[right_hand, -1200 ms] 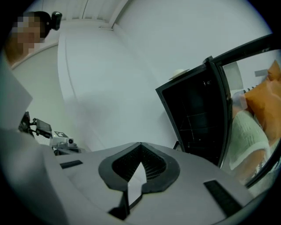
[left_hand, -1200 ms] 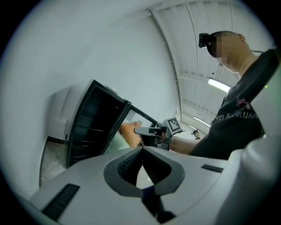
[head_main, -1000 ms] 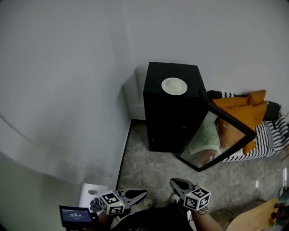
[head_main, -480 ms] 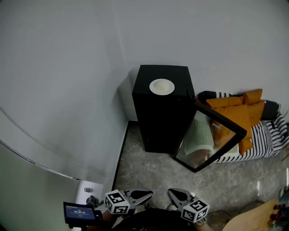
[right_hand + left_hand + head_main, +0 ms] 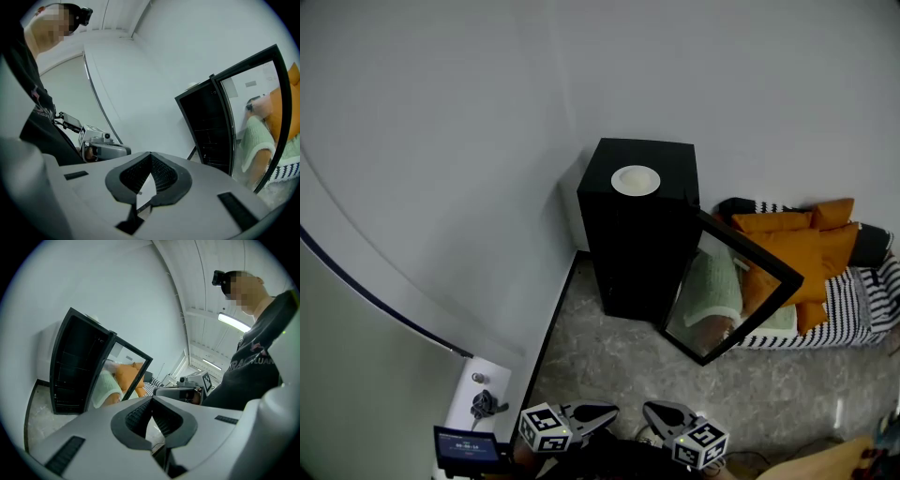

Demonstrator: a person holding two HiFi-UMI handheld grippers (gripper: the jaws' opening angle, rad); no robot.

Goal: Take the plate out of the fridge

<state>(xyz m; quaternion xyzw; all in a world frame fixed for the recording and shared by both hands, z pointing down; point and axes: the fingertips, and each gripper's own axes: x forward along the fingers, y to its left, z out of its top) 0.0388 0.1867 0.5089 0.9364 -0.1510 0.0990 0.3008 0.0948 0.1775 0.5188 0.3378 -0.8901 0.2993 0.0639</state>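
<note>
the plate (image 5: pixel 636 180) is sitting atop the open fridge (image 5: pixel 637 248) while the left gripper (image 5: pixel 612 411) and right gripper (image 5: pixel 648 411) are hanging closed and empty well away, best keeping clear of the glass door (image 5: pixel 741 281).

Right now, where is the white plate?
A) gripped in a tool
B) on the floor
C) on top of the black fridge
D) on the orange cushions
C: the head view shows the plate lying on top of the fridge, whose glass door stands open.
</note>
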